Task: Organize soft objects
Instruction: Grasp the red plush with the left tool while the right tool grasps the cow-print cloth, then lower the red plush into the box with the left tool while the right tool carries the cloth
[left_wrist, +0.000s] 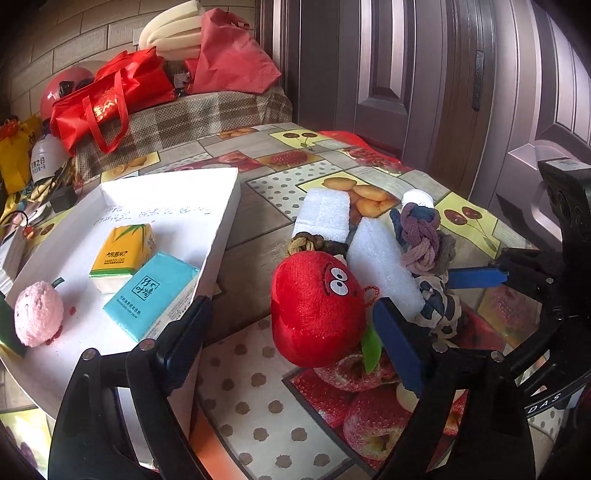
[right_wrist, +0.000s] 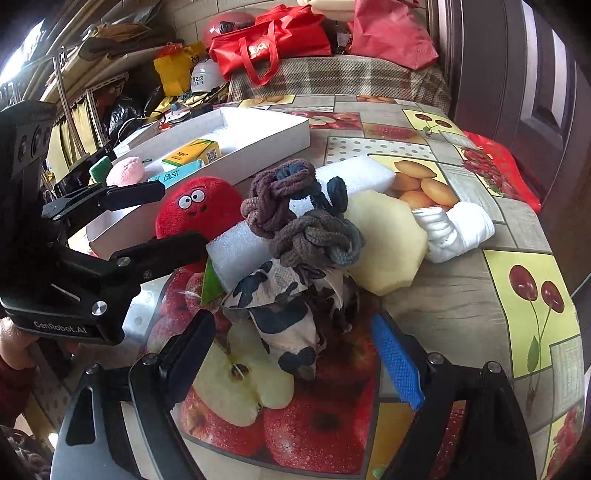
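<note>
A red plush apple with eyes (left_wrist: 317, 306) (right_wrist: 197, 206) lies on the table beside the white tray (left_wrist: 221, 236) (right_wrist: 269, 144). My left gripper (left_wrist: 291, 336) (right_wrist: 173, 214) is open, its jaws on either side of the plush, not closed on it. Behind lie white foam blocks (left_wrist: 384, 258) (right_wrist: 236, 254), a knotted rope toy (left_wrist: 421, 236) (right_wrist: 295, 218), a cow-print cloth (right_wrist: 284, 314), a yellow sponge (right_wrist: 384, 240) and white rolled socks (right_wrist: 458, 229). My right gripper (right_wrist: 295, 358) is open just before the cow-print cloth. The tray holds a pink plush (left_wrist: 38, 314), a yellow tissue pack (left_wrist: 123, 254) and a blue tissue pack (left_wrist: 155, 291).
The fruit-print tablecloth (right_wrist: 517, 295) covers a round table. Behind it a plaid-covered bench (left_wrist: 207, 114) carries red bags (left_wrist: 110, 96) and foam rolls (left_wrist: 170, 33). Clutter and a helmet stand at the far left. A dark door (left_wrist: 443, 74) is at the right.
</note>
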